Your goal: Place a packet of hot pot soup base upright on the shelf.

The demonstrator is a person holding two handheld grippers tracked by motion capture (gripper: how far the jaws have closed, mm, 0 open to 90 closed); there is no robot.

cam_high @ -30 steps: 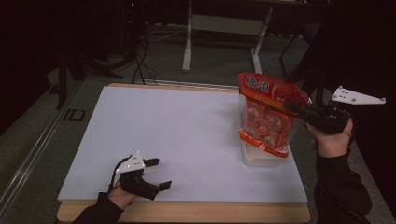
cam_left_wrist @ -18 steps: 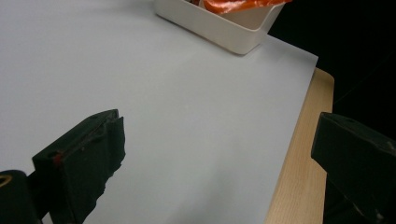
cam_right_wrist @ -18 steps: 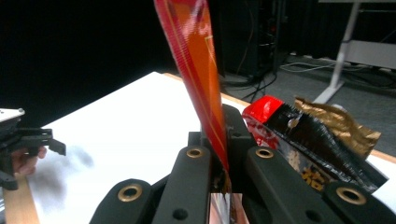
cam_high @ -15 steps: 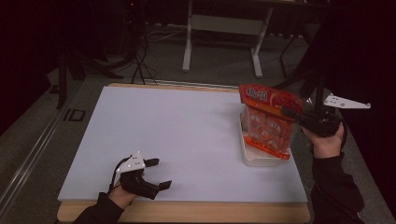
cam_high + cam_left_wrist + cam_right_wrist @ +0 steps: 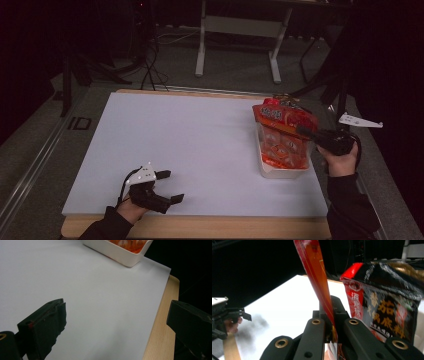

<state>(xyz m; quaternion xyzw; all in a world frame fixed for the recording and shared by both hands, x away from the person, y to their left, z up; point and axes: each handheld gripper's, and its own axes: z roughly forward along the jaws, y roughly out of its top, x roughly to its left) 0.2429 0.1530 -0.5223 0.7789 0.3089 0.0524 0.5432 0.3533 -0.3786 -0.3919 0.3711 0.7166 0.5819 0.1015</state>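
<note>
Right gripper [image 5: 306, 132] fingers clamped on edge of red snack bag [image 5: 282, 135]; bag hangs just ahead of fingers, lower end inside white tray [image 5: 280, 172]. Left gripper [image 5: 167, 186] fingers spread wide, nothing between, low over table [image 5: 190, 145], tray well apart ahead of them.

A packet [image 5: 283, 135] is set in a tub [image 5: 283, 171] at the table's [image 5: 190, 145] right side, with the left gripper [image 5: 169, 186] placed near the front left edge.
</note>
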